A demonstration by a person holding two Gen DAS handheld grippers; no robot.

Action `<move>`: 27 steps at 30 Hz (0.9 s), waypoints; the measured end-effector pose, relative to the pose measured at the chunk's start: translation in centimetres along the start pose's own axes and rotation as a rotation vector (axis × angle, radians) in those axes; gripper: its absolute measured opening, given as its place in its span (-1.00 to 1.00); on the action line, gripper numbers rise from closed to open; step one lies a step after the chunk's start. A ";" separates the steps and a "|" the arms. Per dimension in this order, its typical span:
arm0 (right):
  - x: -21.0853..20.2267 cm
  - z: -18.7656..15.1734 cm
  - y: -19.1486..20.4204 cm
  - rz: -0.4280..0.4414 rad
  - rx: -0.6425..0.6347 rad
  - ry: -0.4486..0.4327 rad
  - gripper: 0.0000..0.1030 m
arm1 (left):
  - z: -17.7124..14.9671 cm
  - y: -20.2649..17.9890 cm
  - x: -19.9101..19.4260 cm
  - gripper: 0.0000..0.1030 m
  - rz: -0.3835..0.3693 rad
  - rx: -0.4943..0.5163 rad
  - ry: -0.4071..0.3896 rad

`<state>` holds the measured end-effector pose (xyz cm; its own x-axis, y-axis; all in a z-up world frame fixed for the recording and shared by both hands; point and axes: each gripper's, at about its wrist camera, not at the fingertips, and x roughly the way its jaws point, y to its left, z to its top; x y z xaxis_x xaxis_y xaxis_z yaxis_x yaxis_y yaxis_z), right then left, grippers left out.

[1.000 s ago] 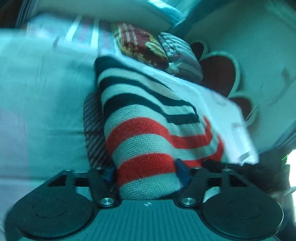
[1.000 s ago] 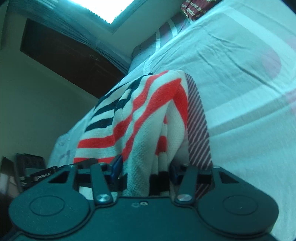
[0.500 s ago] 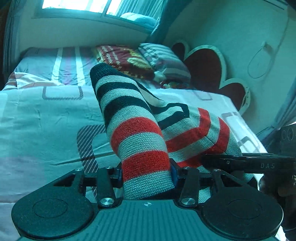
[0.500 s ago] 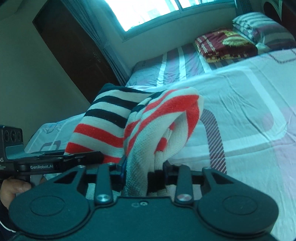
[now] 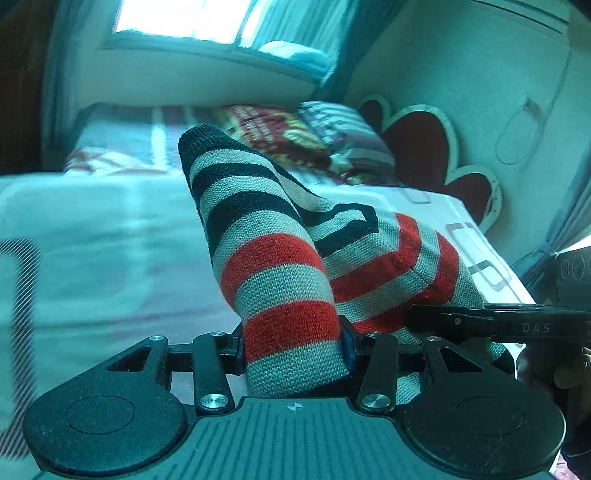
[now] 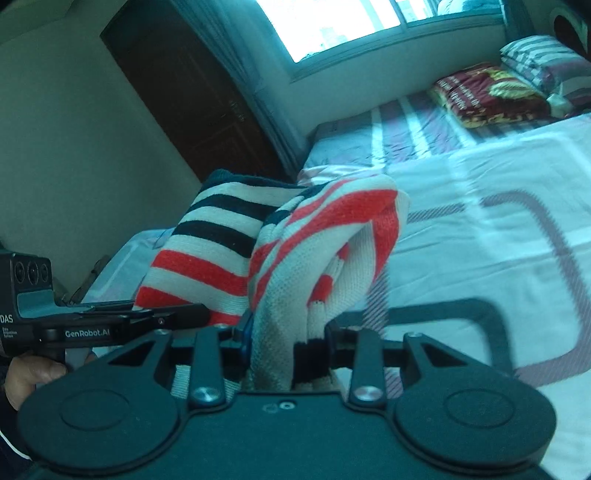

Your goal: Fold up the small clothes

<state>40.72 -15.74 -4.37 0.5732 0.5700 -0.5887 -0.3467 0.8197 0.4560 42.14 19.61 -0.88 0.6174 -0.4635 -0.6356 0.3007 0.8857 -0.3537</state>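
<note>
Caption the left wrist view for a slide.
Left gripper clamps a bunched red, black and grey striped knit garment above the bed, right gripper alongside.

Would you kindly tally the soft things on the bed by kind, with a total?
Striped knitted garment: 1, pinched by both the left hand-held gripper and the right hand-held gripper
Pillows: 2, dark red and striped
Total: 3

sweater [image 5: 280, 266] hangs over the bed [image 5: 110, 258]; pillows [image 5: 317, 140] behind it, window [image 5: 192, 18] beyond.
</note>
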 end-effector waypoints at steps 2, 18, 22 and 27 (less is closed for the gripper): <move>1.5 -0.9 1.4 0.019 0.008 0.027 -0.33 | -1.1 2.0 -1.1 -0.11 0.020 -0.020 0.015; 8.8 -6.6 -3.1 0.154 0.218 0.189 -0.26 | -12.9 11.6 -0.2 0.42 0.024 -0.267 -0.038; 6.1 -5.3 -1.6 0.046 0.074 0.152 0.00 | -11.8 11.6 -3.2 0.44 0.098 -0.229 -0.059; 4.6 -2.8 1.7 -0.035 -0.111 0.046 -0.49 | -8.8 10.4 -3.7 0.44 0.188 -0.148 -0.097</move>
<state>40.68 -11.54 -8.21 0.5529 0.5406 -0.6341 -0.4081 0.8391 0.3596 36.56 30.26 -8.25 0.7213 -0.2801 -0.6335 0.0688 0.9390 -0.3369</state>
